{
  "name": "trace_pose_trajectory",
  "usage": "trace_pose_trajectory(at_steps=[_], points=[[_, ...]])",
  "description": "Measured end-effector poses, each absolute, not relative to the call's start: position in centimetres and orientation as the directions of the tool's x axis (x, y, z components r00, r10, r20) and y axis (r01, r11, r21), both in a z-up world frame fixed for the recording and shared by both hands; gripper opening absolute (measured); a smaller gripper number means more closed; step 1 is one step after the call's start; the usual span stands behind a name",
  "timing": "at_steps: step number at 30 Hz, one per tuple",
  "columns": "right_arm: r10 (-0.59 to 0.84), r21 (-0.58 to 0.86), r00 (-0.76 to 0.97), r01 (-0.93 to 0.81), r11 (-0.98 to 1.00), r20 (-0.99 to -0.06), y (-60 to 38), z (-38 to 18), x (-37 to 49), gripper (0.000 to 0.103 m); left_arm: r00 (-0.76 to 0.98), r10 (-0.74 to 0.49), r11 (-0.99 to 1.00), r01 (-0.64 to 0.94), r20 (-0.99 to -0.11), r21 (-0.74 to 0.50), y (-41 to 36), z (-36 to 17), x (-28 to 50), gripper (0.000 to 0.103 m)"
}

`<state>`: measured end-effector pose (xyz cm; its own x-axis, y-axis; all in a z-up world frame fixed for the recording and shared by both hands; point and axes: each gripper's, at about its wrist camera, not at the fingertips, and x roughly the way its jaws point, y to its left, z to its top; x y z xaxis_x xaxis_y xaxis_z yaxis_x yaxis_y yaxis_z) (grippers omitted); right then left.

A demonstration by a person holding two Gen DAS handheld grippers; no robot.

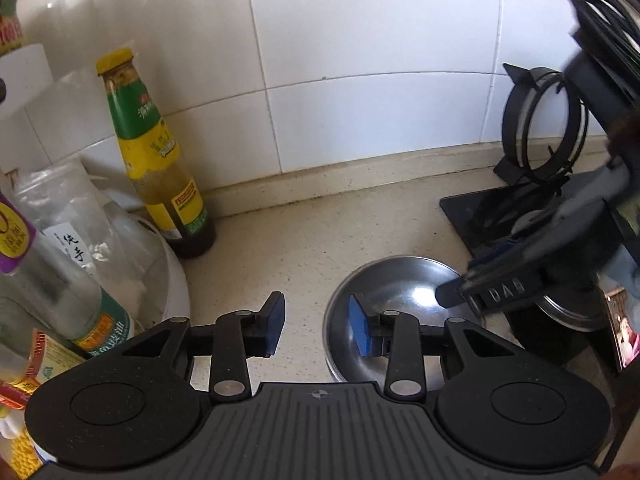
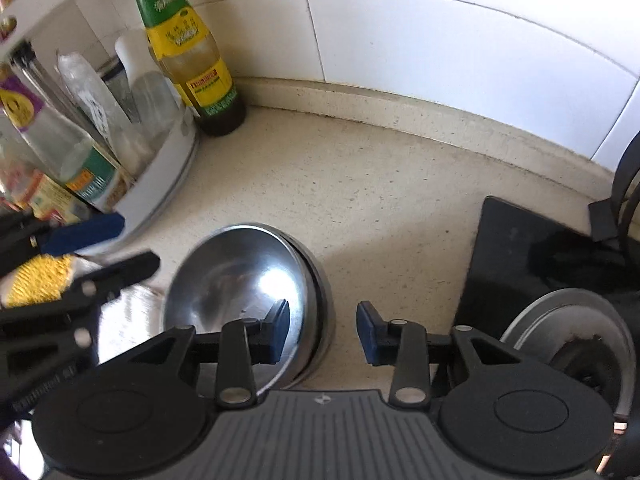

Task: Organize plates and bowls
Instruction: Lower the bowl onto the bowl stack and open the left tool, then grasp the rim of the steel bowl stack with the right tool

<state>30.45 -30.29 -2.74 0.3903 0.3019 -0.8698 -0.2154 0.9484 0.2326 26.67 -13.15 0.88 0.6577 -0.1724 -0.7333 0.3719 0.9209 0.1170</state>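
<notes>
Left wrist view puts the steel bowl (image 1: 400,312) low and right of centre on the counter (image 1: 304,248), with the left gripper (image 1: 316,328) hanging open and empty: its right finger (image 1: 362,330) sits over the bowl's left rim, its left finger over bare counter. The bowl lies to the right of the gap between the jaws, so that rim is not quite between them.

The right gripper (image 2: 323,330) is also open and holds nothing. In its own view the bowl (image 2: 240,292) lies to the left; its left finger (image 2: 276,332) hangs over the inside of the bowl and the right finger over bare counter, so the bowl's right wall falls between the jaws. I judge the right gripper better placed to pinch the rim. The bowl is round, so no long axis matters. A second rim seems to show behind it, perhaps a nested bowl; I cannot tell.

A steel plate (image 2: 568,332) lies near the right gripper, on the edge of the black hob (image 2: 504,248). The counter is pale speckled stone against white wall tiles (image 1: 360,60). A sauce bottle (image 1: 152,160) and other bottles crowd the left corner, well apart from the bowl.
</notes>
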Motion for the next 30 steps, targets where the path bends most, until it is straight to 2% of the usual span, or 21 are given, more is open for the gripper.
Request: trace_pose_trajectory(at_steps=[3,5,7,13,16,30], points=[[0.331,0.262,0.389,-0.222,0.939,-0.860,-30.4,-2.5,30.5,0.053,0.671,-0.160,0.919,0.369,-0.724,0.139,-13.2,1.0,26.0,0.057],[0.361,0.293,0.380,-0.225,0.929,-0.852,-30.5,-2.5,30.6,0.054,0.682,-0.152,0.915,0.370,-0.715,0.159,-13.1,1.0,25.5,0.059],[0.376,0.308,0.375,-0.230,0.923,-0.847,-30.4,-2.6,30.6,0.055,0.686,-0.148,0.914,0.371,-0.713,0.167,-12.9,1.0,25.1,0.068],[0.409,0.358,0.357,-0.201,0.912,-0.840,-30.1,-3.1,30.3,0.066,0.676,-0.147,0.906,0.384,-0.722,0.175,-11.8,0.3,24.4,0.075],[0.406,0.367,0.361,-0.174,0.914,-0.839,-30.0,-3.0,30.1,0.067,0.661,-0.176,0.889,0.425,-0.729,0.170,-11.3,0.0,24.0,0.082],[0.348,0.358,0.377,-0.047,0.933,-0.858,-29.6,-3.3,29.5,0.073,0.555,-0.334,0.801,0.593,-0.762,0.081,-8.9,-1.9,24.0,0.085]])
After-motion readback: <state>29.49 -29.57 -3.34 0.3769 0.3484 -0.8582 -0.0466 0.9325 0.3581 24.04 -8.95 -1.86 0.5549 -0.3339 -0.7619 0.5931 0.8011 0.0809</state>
